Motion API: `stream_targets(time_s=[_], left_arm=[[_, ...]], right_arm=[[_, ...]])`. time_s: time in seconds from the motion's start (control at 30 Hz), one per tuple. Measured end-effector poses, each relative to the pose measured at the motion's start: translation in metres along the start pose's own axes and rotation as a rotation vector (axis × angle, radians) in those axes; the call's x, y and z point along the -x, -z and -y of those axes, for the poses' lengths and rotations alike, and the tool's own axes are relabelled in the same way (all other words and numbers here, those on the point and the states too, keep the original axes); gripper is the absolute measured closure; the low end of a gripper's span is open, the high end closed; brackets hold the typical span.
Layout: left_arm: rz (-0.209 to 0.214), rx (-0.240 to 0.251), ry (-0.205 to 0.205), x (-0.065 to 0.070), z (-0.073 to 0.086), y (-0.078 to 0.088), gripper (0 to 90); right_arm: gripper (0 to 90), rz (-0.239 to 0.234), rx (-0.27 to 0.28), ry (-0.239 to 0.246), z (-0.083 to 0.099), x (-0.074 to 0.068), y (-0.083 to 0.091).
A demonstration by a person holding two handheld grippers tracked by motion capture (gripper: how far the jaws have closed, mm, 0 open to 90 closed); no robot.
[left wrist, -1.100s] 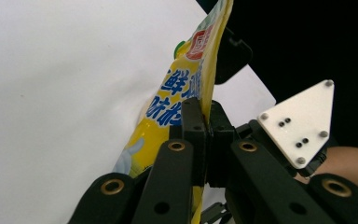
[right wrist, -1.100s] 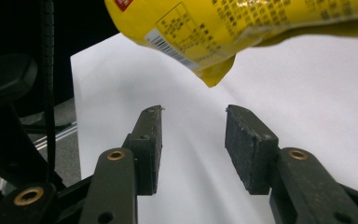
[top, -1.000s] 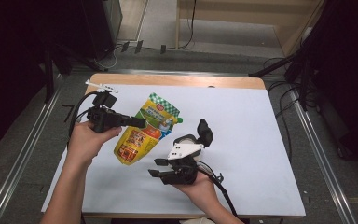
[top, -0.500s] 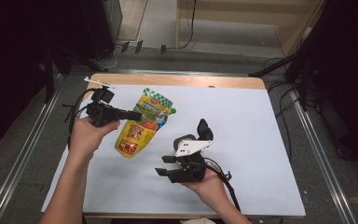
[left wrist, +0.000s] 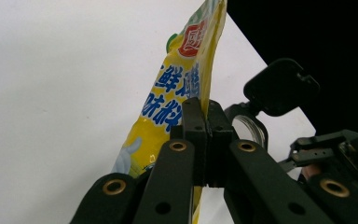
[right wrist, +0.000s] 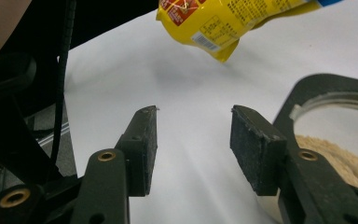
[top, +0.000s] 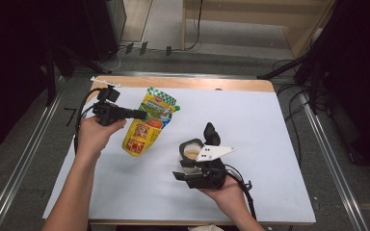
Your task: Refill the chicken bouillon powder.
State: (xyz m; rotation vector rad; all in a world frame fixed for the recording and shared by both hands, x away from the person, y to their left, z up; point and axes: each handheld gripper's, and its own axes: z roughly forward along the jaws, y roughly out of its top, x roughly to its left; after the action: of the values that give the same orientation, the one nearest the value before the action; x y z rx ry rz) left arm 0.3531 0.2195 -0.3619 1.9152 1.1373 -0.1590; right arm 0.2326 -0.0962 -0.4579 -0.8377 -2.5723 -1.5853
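Note:
A yellow pouch (top: 147, 127) with a green top hangs slanted over the white table top (top: 270, 125). My left gripper (top: 142, 114) is shut on its edge, and the left gripper view shows the two pads pressed together on the pouch (left wrist: 177, 93). An open jar (top: 191, 154) of tan powder stands mid-table, its black flip lid (top: 211, 132) raised. My right gripper (top: 180, 177) lies just in front of the jar, pointing left. Its jaws have just been opening and stand apart with nothing between them (right wrist: 193, 126); the jar (right wrist: 335, 140) is beside the right pad.
The white sheet covers a wooden table edged by metal rails (top: 24, 159). Cables (top: 79, 122) trail from the left gripper, and dark stands and cables crowd the floor behind. Bare sheet lies to the right of the jar.
The left gripper has carried the pouch a little left and farther back. The right gripper has slid right and toward the person, uncovering the jar's mouth.

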Motion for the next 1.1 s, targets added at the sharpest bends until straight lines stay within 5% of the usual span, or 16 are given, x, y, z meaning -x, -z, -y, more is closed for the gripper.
stream_targets(time_s=[0.4,0.5,1.1], left_arm=[[-0.047,0.093,-0.023,-0.020,-0.008,-0.017,90.0],[-0.039,0.087,-0.013,-0.028,-0.006,-0.022,90.0],[-0.065,0.083,-0.046,-0.027,0.010,-0.002,90.0]], right_arm=[[53.0,0.014,0.010,-0.025,0.007,0.006,0.008],[52.5,0.017,0.005,-0.018,0.007,0.005,0.006],[53.3,0.033,0.017,-0.012,-0.002,0.007,0.015]])
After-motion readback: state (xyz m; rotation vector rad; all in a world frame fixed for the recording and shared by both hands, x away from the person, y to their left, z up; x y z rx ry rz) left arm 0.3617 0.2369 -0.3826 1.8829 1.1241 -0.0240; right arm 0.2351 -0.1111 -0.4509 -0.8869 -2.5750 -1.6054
